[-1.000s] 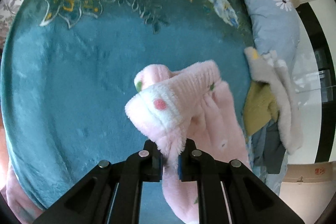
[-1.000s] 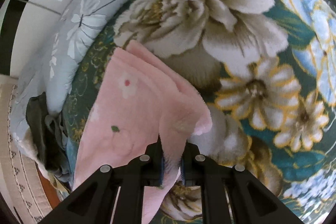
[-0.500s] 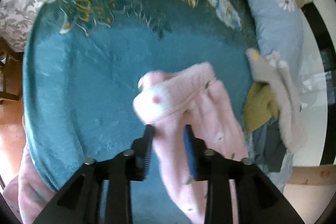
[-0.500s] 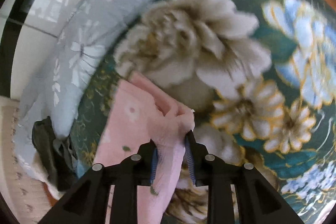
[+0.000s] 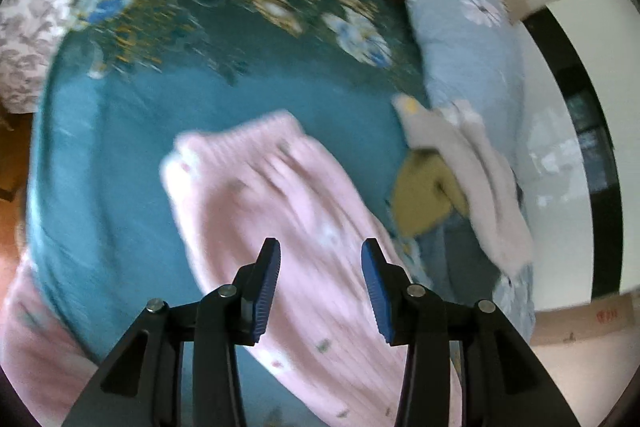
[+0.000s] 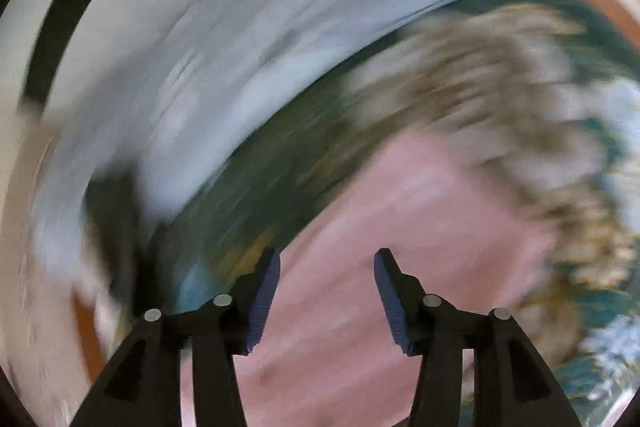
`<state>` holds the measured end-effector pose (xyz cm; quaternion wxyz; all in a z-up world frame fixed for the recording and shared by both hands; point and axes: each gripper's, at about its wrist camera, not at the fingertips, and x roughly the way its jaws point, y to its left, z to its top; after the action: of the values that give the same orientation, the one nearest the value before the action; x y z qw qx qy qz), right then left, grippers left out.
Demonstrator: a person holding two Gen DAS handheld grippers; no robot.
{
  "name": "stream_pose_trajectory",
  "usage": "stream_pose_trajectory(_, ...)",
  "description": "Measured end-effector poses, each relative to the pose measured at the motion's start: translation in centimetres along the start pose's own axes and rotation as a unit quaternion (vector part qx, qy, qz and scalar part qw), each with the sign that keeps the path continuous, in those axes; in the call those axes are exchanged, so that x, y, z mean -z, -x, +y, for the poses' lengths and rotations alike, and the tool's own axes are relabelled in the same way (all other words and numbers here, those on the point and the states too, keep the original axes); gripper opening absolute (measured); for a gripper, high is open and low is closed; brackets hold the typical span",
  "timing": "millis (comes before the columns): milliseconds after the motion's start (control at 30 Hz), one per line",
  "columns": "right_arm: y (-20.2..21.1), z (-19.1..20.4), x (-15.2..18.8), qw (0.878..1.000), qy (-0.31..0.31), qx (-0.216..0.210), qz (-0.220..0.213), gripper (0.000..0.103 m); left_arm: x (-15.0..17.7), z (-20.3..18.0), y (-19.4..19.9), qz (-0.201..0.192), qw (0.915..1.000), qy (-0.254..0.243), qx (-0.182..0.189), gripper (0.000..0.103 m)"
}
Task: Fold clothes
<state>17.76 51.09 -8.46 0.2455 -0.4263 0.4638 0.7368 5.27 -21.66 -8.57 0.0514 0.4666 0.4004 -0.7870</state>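
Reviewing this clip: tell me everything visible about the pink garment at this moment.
The pink garment is a fuzzy, fleece-like piece with small scattered dots and a ribbed white-edged band at its far end. It lies spread on the teal floral blanket, running from that band toward the camera, blurred by motion. Neither gripper holds it: the left gripper and the right gripper are open above it. A pile of other clothes sits beside it.

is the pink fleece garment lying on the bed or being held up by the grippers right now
Lying on the bed. The pink garment lies across the teal blanket; the left gripper and right gripper are both open, gripping nothing.
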Motion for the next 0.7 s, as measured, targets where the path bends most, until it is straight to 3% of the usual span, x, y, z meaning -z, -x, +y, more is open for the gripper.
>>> stream_pose_trajectory(67,-2.8,4.0,2.1,0.998,0.043,-0.031,0.045,0.053,1.9,-1.0,-0.9,0.013,0.9997,-0.014,0.013,0.043)
stream_pose_trajectory(167,-7.4,8.4,4.9,0.991,0.078,-0.025,0.107,0.053,4.7,-2.1,-2.5,0.042,0.9982,-0.035,0.024,0.043)
stream_pose_trajectory(267,-10.9,10.2,6.8,0.987,0.06,-0.001,0.151,0.053,6.4,-2.7,-3.8,0.064,0.9964,-0.049,0.028,0.043)
stream_pose_trajectory(367,-12.9,10.5,7.5,0.986,0.033,0.044,0.158,0.053,6.5,-2.5,-4.6,0.073,0.9958,-0.051,0.022,0.043)
stream_pose_trajectory(500,-14.7,10.6,7.4,0.986,-0.003,0.047,0.161,0.053,6.7,-2.3,-5.7,0.084,0.9949,-0.054,0.014,0.043)
stream_pose_trajectory(600,-15.4,10.8,7.4,0.982,-0.003,0.077,0.171,0.052,6.8,-2.1,-6.5,0.093,0.9941,-0.056,0.008,0.043)
stream_pose_trajectory(700,-16.0,9.8,7.0,0.977,-0.036,0.102,0.184,0.033,6.7,-1.7,-7.0,0.098,0.994,-0.048,0.007,0.043)
